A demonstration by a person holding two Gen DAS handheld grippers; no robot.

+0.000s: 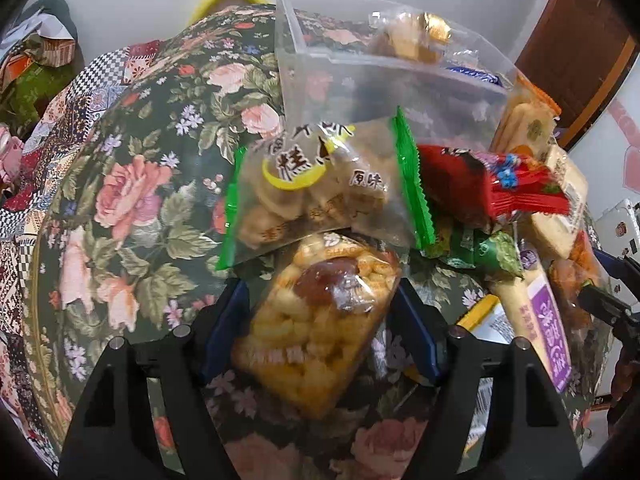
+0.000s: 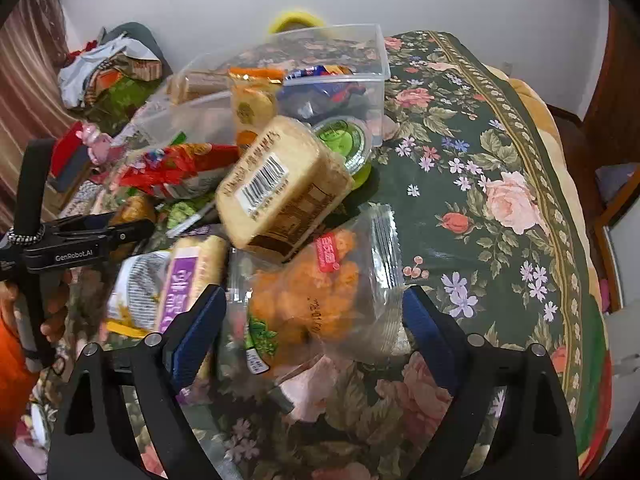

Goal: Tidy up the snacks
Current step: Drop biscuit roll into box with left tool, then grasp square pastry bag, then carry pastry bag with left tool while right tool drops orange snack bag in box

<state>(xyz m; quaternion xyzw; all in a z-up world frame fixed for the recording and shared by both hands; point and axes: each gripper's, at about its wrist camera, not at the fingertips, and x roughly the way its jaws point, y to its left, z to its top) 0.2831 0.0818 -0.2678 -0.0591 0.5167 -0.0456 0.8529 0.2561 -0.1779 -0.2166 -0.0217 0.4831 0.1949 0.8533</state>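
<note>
A pile of wrapped snacks lies on a floral tablecloth beside a clear plastic bin (image 1: 360,76) that holds several snacks; the bin also shows in the right wrist view (image 2: 360,64). My left gripper (image 1: 320,316) is open, its jaws on either side of a clear pack of yellow puffed snack (image 1: 320,320). A green-edged clear pack (image 1: 320,188) and a red pack (image 1: 480,184) lie just beyond. My right gripper (image 2: 312,320) is open around a clear pack of orange snacks (image 2: 320,292). A tan barcoded cracker pack (image 2: 280,188) lies behind it. The left gripper (image 2: 100,236) shows at the left.
A purple-labelled pack (image 2: 188,280) lies left of the orange pack. A green jelly cup (image 2: 344,140) sits by the bin. The tablecloth (image 2: 480,200) stretches right to the table edge. Clutter and a pink toy (image 2: 94,140) sit at the far left.
</note>
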